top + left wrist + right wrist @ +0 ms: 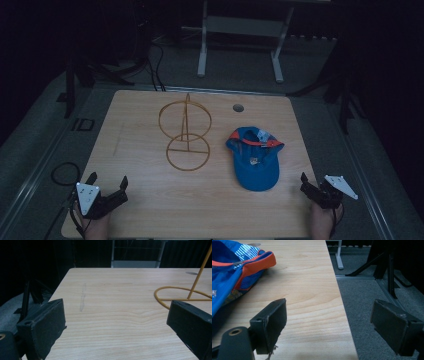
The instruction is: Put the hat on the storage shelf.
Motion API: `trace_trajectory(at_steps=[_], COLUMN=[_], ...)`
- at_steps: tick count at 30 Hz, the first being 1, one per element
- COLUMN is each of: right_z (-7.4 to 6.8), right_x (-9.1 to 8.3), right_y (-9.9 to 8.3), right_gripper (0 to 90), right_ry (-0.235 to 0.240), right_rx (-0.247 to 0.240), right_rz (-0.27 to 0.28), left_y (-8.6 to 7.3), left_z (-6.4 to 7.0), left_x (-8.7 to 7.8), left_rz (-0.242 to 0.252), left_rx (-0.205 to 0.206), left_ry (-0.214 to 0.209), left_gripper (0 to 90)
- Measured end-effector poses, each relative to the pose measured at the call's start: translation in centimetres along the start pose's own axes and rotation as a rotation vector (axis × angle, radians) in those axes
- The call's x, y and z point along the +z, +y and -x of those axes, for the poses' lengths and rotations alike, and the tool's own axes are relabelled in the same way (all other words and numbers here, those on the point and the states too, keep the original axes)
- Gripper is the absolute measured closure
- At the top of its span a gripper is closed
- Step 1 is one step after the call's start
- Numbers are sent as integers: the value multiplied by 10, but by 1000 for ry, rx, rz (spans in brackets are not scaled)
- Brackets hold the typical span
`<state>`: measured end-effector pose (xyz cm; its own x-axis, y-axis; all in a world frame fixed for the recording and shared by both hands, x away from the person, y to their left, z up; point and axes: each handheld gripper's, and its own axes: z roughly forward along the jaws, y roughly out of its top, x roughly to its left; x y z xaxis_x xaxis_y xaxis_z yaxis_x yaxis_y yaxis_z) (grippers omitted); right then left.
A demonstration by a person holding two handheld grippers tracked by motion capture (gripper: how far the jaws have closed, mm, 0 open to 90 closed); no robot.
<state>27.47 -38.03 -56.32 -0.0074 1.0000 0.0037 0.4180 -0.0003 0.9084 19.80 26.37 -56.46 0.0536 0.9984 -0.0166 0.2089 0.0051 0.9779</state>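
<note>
- I am holding the left gripper (107, 182) at the near left corner of the table (150, 200), its jaws spread wide with nothing between them.
- In the left gripper view the same left gripper (115, 322) is looking along bare wood, one jaw hanging at the table's left edge, the other sitting over the tabletop (120, 302).
- I am keeping the right gripper (311, 187) at the near right corner, jaws likewise standing wide apart and empty.
- In the right gripper view the right gripper (329, 322) is straddling the table's right edge: one jaw is hovering over the wood, the other is hanging over the grey carpet (367, 302) beside the table.
- The blue cap (254, 159) is lying on the right half of the table, opening upward, its orange-trimmed inside showing; its brim is pointing toward the near edge.
- The cap (229, 272) is sitting near the right gripper, just left and farther in, not touching either jaw.
- The yellow wire stand (185, 134) is standing upright around the middle of the table, left of the cap and apart from it, with a flat ring base and an upright ring on a post.
- Part of that stand's base ring (175, 297) is showing in the left gripper view, beyond the jaw on that side.
- A small round hole (238, 107) is sitting in the tabletop at the far side, beyond the cap.
</note>
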Motion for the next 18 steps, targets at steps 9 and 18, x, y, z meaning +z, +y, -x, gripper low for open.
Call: trace_trajectory(at_steps=[9, 18], right_z=[0, -3], right_x=[-1, 0], right_y=[0, 1], right_gripper=[141, 141], right_ry=[15, 9], right_rx=[6, -10], right_rz=[-1, -32], left_y=[0, 1], left_z=[1, 5], left_x=[0, 0], left_rz=[-7, 1], left_rx=[8, 2], left_ry=[-28, -52], left_gripper=[23, 24])
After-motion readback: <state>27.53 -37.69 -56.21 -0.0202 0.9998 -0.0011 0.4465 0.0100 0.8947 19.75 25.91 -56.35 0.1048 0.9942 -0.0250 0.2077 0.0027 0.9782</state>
